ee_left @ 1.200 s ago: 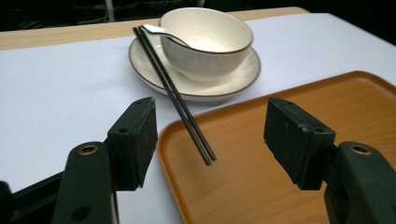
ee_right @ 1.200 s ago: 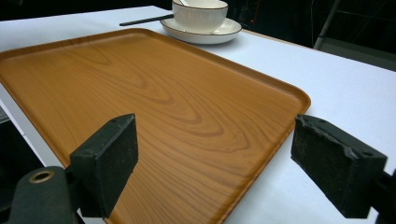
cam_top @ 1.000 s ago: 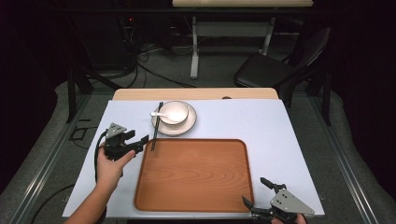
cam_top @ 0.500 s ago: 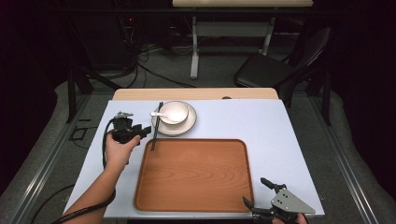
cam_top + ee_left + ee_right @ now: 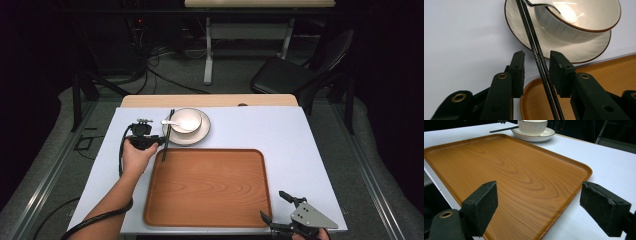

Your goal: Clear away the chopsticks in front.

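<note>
1. Chopsticks (image 5: 537,57) sit between the jaws of your left gripper (image 5: 537,72), low in the middle of the left gripper view; the jaws have just been closing, but a gap shows on the left pad's side, and the right pad looks just beside or barely touching the sticks, so no firm grip is seen.
2. In the high view your left gripper (image 5: 156,142) is left of centre, with your hand (image 5: 136,155) behind it and the forearm coming up from the lower left of the frame.
3. The chopsticks (image 5: 167,134) run as a thin dark pair down the frame; their upper ends rest on the left rim of the plate (image 5: 200,137), their lower ends reach over the upper left corner of the tray (image 5: 207,220).
4. A bowl (image 5: 187,120) stands on the plate, and a spoon (image 5: 170,122) lies in it with its handle pointing toward the left of the frame.
5. In the left gripper view the bowl (image 5: 584,27) takes the upper right, the plate (image 5: 584,53) is under it, and the spoon (image 5: 541,5) handle crosses near the top beside the chopsticks.
6. Your right gripper (image 5: 277,212) is at the lower right of the high view, just off the tray's lower right corner, jaws spread wide and holding nothing.
7. In the right gripper view the jaws of your right gripper (image 5: 537,206) stand far apart over the tray (image 5: 499,170) edge and the table (image 5: 614,162); the bowl (image 5: 532,127) and plate (image 5: 546,133) are at the top of that frame.
</note>
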### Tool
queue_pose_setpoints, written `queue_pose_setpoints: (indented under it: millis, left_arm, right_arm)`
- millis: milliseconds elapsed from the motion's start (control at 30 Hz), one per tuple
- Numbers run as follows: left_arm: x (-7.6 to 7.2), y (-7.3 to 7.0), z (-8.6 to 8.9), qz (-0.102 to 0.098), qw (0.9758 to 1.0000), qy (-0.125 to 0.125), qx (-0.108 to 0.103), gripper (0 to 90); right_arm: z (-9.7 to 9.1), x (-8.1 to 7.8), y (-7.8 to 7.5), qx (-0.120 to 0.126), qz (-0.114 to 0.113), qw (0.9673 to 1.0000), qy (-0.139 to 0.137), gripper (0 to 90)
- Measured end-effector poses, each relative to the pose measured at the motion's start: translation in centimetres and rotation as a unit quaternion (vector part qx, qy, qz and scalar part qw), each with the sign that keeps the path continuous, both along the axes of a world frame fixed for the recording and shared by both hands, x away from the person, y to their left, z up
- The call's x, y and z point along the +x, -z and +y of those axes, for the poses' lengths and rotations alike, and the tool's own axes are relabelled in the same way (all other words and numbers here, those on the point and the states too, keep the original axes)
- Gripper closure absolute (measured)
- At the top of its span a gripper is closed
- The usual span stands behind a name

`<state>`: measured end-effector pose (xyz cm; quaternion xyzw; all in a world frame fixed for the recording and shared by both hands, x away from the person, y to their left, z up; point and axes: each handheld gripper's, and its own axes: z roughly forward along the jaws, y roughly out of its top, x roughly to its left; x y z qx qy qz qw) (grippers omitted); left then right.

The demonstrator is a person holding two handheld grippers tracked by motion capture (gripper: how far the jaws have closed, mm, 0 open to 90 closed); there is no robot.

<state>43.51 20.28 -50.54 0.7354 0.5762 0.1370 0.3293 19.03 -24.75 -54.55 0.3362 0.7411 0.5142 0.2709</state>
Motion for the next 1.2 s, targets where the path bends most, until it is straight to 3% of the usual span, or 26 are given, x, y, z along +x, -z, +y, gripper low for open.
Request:
queue_pose_setpoints:
  millis: [133, 467, 833, 1000, 1200]
  left_arm:
    - [0.5, 0.1, -0.4, 0.011, 0.9999, -0.005, -0.002, 66.2]
    - [1.1, 0.5, -1.6, 0.027, 0.9994, -0.014, 0.019, 69.2]
    - [1.4, 0.6, -1.2, 0.038, 0.9987, -0.027, 0.02, 72.6]
    - [1.6, 0.6, -1.2, 0.059, 0.9979, -0.027, 0.009, 72.6]
    - [1.9, 0.7, -1.2, 0.075, 0.9966, -0.032, 0.013, 72.8]
  right_arm:
    - [0.0, 0.0, 0.0, 0.001, 0.0, 1.0, -0.001, 14.4]
    - [-0.2, -0.1, -0.1, 0.005, -0.001, 1.0, -0.003, 14.5]
    - [-0.2, -0.2, -0.1, 0.005, 0.0, 1.0, -0.004, 14.4]
    - [-0.2, -0.1, -0.1, 0.005, 0.001, 1.0, -0.004, 14.4]
    - [-0.2, -0.2, -0.1, 0.006, 0.001, 1.0, -0.005, 14.4]
